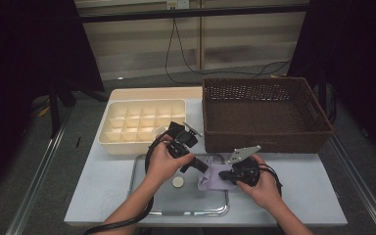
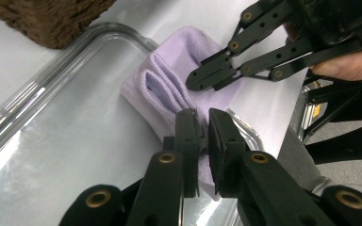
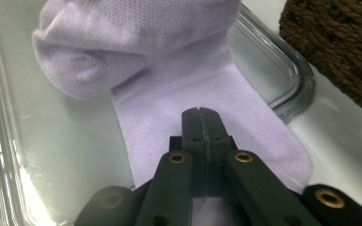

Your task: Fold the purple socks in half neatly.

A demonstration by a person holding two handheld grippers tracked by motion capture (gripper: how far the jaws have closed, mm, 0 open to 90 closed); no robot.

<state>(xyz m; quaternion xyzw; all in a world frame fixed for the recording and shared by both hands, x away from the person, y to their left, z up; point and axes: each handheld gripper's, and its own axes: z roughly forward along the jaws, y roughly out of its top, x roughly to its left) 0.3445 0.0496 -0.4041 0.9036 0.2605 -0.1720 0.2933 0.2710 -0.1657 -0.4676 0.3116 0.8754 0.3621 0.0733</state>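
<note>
Two handheld grippers meet over a lilac sock [image 1: 214, 179] lying on a glass tray [image 1: 144, 196], draped across its rim at three o'clock. The left gripper [image 2: 203, 128] pinches the sock's edge between nearly closed jaws. The right gripper [image 3: 201, 123], jaws fully together, presses on the sock's flat part. A wicker basket [image 1: 264, 108] stands at one o'clock.

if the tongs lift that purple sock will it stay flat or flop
The pale purple knitted sock will probably flop: it already lies folded over on itself, so it looks soft and limp. It is likely light, being thin fabric. It may slide easily, since it lies on the smooth shiny metal tray, with one end draped over the rim.
</note>
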